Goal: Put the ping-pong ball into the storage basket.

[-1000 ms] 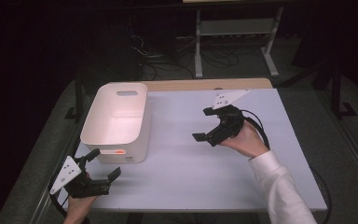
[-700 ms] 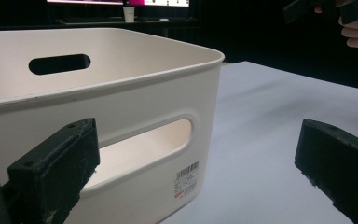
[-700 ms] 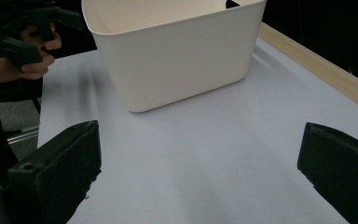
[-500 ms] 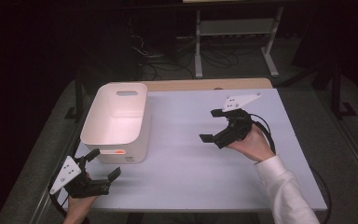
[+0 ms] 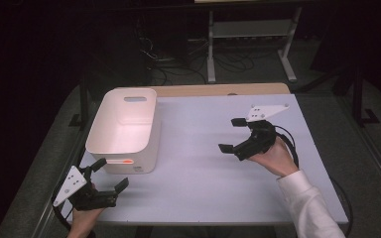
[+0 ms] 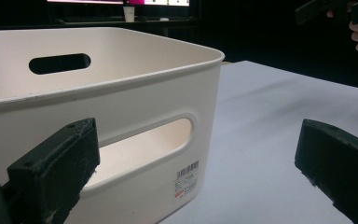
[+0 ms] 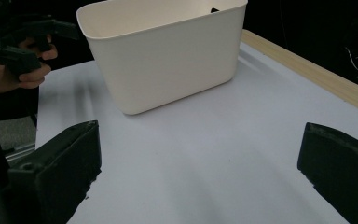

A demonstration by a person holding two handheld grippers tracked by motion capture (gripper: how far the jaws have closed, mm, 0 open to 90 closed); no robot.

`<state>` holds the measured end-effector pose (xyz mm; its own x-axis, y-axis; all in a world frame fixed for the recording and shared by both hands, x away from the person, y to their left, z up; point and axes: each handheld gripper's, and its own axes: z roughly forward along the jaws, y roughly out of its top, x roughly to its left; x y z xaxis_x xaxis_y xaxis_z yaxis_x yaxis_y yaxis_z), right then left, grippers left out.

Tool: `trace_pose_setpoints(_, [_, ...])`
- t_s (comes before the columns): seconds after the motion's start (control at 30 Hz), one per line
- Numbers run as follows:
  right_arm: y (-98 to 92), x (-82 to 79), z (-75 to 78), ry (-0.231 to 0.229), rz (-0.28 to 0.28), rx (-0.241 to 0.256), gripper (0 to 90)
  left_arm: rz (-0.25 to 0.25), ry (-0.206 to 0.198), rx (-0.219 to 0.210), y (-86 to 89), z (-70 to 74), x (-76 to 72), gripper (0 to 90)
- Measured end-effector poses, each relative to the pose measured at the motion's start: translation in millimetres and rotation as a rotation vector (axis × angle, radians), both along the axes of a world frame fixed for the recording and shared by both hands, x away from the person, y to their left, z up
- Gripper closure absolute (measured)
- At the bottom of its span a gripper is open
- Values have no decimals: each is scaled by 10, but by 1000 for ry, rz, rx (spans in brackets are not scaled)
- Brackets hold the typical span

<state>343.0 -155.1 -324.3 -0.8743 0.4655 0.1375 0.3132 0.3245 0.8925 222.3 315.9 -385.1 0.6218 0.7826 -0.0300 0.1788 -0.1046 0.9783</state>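
A cream plastic bin (image 5: 124, 130) with slot handles stands on the left half of the white table (image 5: 203, 163), with nothing visible in it. My left gripper (image 5: 110, 174) is at the table's front left corner, open, just short of the bin's near end wall (image 6: 135, 140). My right gripper (image 5: 233, 135) is held over the right half of the table, open and pointing left toward the bin (image 7: 168, 51). Neither pair of jaws has anything between them.
A wooden strip (image 5: 218, 89) runs along the table's far edge. Behind the table stand a metal shelf frame (image 5: 248, 44) and floor cables (image 5: 168, 64) in the dark. In the left gripper view a lit screen (image 6: 121, 2) sits far back.
My right gripper has drifted right and slightly away from the bin over the last second. The left gripper and the bin have stayed put.
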Motion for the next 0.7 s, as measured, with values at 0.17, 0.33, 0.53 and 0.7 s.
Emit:
trace_pose_setpoints(0.17, [-53,-52,-34,-3,-9,14,0,1,-1,0,3,0,1,0])
trace_pose_setpoints(0.33, [-115,-93,-114,-11,-31,28,0,4,0,8,10,3,-4,0])
trace_pose_setpoints(0.53, [-163,-113,-187,3,-44,26,0,7,1,4,7,2,-6,0])
trace_pose_setpoints(0.7, [-201,-144,-223,-1,-55,34,0,7,4,10,9,2,-6,0])
